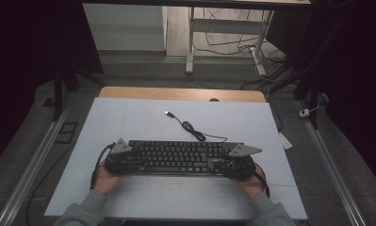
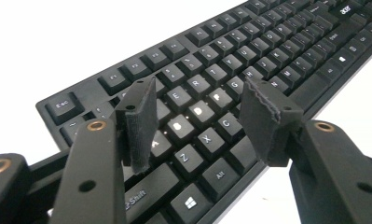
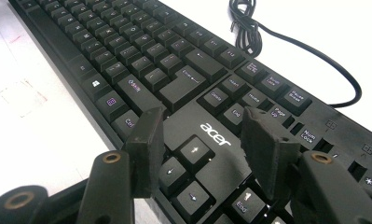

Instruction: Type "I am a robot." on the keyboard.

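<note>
Both hands point(image 1: 108, 176) at keyboard point(image 1: 176, 155) ends

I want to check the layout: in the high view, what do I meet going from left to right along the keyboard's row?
Left tongs → keyboard → right tongs, with the keyboard lying between the two.

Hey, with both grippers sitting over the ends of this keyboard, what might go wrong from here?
The left gripper and right gripper both hang open above the keys of the keyboard, so closing or pressing down could pinch or pop off keycaps. The cable lies loose and coiled behind it; a lift or slide might drag or snag it. With one gripper at each end, uneven pulls may twist the keyboard on the white table.
</note>
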`<state>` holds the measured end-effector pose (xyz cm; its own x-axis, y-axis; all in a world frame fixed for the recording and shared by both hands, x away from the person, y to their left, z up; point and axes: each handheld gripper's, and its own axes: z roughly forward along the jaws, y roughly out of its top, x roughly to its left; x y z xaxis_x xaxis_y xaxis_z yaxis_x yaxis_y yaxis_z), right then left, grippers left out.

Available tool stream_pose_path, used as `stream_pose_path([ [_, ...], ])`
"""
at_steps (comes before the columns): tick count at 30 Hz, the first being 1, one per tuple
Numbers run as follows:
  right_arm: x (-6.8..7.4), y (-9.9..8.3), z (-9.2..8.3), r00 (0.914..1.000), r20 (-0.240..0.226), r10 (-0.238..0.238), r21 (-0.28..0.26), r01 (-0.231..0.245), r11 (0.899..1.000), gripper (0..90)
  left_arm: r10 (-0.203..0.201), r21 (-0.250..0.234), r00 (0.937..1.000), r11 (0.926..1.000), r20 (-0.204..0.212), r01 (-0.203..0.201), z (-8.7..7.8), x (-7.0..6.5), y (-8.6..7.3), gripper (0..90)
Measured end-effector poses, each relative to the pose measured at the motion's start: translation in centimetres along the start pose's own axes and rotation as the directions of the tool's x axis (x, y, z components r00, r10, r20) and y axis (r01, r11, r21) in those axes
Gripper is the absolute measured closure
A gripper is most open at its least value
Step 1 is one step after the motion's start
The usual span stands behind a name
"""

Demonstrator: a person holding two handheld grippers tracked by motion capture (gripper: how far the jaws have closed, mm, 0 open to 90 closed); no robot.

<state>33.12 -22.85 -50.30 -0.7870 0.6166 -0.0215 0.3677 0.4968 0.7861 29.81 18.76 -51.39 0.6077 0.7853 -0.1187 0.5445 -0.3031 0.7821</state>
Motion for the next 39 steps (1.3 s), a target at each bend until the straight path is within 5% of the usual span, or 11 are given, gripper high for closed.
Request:
stream_pose_path([
  [20, -0.1, 0.0, 0.0, 1.0, 0.002, 0.003, 0.001, -0.003, 1.0, 49.5, -0.071, 0.018, 0.9962, 0.9973, -0.05, 0.072, -0.6, 2.4, -0.4, 44.3],
  [26, -0.1, 0.0, 0.0, 1.0, 0.004, 0.004, 0.0, -0.004, 1.0, 49.5, -0.045, 0.025, 0.9977, 0.9986, -0.051, 0.046, -0.3, 2.2, -0.3, 55.9],
  [35, -0.1, 0.0, 0.0, 1.0, 0.003, 0.004, 0.0, -0.004, 1.0, 49.4, 0.005, 0.068, 0.9994, 0.9977, -0.033, -0.003, 0.6, 1.7, -0.3, 85.6],
  [39, -0.1, 0.0, 0.0, 1.0, 0.004, 0.004, 0.001, -0.004, 1.0, 49.4, 0.021, 0.09, 0.9993, 0.9958, -0.03, -0.018, 1.0, 1.5, -0.3, 88.9],
])
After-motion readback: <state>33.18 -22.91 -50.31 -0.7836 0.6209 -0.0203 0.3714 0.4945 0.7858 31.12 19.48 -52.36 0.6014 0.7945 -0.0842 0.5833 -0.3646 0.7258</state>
